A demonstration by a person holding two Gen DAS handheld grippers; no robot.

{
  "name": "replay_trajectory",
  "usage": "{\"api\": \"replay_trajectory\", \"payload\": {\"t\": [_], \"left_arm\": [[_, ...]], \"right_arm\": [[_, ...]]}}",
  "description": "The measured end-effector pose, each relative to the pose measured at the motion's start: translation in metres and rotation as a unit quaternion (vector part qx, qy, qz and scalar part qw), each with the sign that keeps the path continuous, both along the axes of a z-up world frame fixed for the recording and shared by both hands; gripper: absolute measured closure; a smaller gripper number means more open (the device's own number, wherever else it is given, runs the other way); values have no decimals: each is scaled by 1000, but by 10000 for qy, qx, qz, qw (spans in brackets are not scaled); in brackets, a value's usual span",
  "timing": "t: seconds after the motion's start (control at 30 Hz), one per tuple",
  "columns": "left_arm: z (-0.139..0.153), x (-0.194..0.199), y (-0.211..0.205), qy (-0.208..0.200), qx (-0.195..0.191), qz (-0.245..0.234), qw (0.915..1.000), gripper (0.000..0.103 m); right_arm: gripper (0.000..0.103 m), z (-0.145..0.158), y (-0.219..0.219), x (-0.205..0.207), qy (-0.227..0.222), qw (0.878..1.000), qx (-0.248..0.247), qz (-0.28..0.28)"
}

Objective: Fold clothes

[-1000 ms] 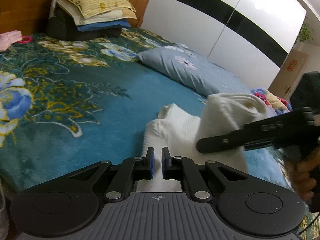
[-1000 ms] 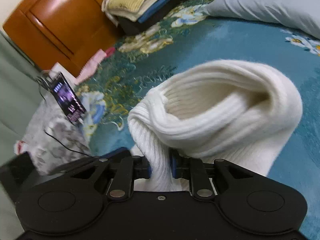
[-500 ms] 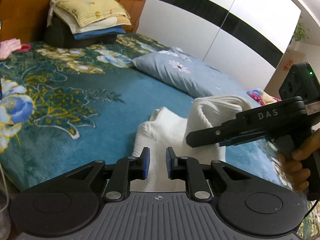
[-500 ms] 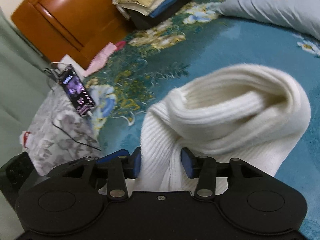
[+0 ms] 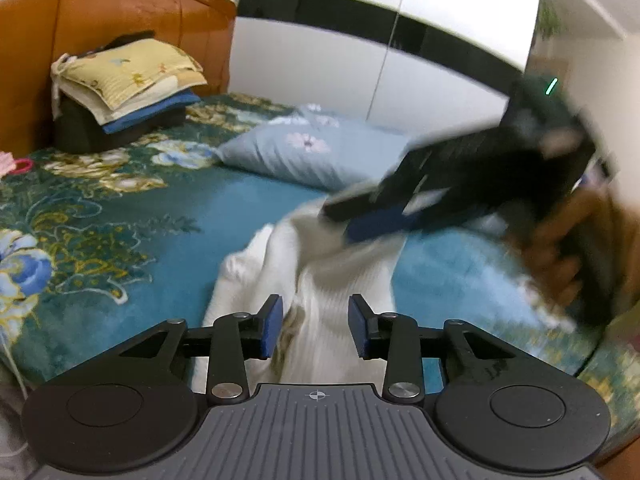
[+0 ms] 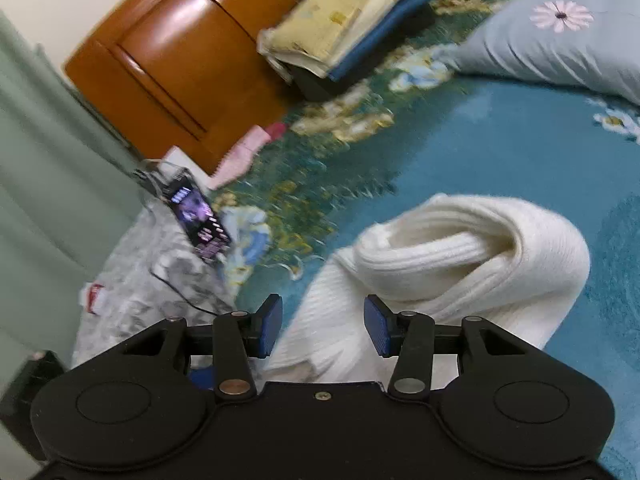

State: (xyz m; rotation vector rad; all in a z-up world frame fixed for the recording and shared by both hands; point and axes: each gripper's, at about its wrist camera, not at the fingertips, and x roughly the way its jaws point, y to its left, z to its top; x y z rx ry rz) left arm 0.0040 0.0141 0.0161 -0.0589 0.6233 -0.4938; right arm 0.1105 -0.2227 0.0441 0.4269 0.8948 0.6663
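A white ribbed knit sweater (image 5: 340,280) lies bundled on the teal floral bedspread (image 5: 120,208), its top rolled over in a thick fold (image 6: 460,248). My left gripper (image 5: 315,312) hovers over its near end. Its jaws are opening, the blue pads are apart, and the knit shows below the gap without being pressed. My right gripper (image 6: 323,312) is open above the sweater's near edge, gripping nothing. In the left wrist view the right gripper (image 5: 344,220) is a blurred black shape over the sweater's far side, held by a hand (image 5: 560,248).
A stack of folded bedding (image 5: 132,80) sits by the wooden headboard (image 5: 120,12). A grey-blue flowered pillow (image 5: 308,152) lies behind the sweater, with a white wardrobe (image 5: 360,60) beyond. A lit phone (image 6: 200,216) with a cable rests on grey patterned cloth (image 6: 152,280) at the bed's edge.
Both grippers went from shut to open. The right one let go of the sweater's fold. Both have drawn back and up, and the sweater has settled lower on the bed.
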Motion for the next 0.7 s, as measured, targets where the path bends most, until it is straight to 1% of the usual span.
{"api": "replay_trajectory", "payload": {"t": [0.07,0.17,0.23,0.3,0.33,0.4,0.53,0.57,0.63,0.67,0.7], "left_arm": [[-6,0,-1,117,3,-25,9999,71],[-14,-1,-5,222,97,-61,9997,71],[-20,1,-6,313,115,-44,9994,71],[-25,3,-8,395,138,-8,9991,71],[-28,4,-8,432,157,2,9989,71],[-32,5,-8,487,169,26,9987,71],[-38,9,-8,563,165,45,9983,73],[-39,10,-8,572,149,52,9982,74],[-41,10,-6,581,100,76,9982,83],[-42,10,-5,571,62,77,9983,85],[-42,10,-4,559,23,74,9984,92]], "right_arm": [[56,14,-13,-9,-268,9996,28,2],[56,34,-43,-21,-639,9976,3,-285],[55,43,-62,-23,-807,9949,-238,-555],[55,42,-73,-22,-767,9928,-511,-770],[55,38,-76,-20,-701,9924,-564,-839],[55,31,-80,-15,-572,9922,-621,-922],[55,21,-73,-4,-483,9922,-685,-922],[55,19,-70,-1,-470,9915,-770,-935],[55,15,-64,5,-411,9890,-1002,-1006],[59,12,-62,6,-378,9878,-1081,-1056],[64,10,-60,8,-345,9865,-1161,-1106]]}}
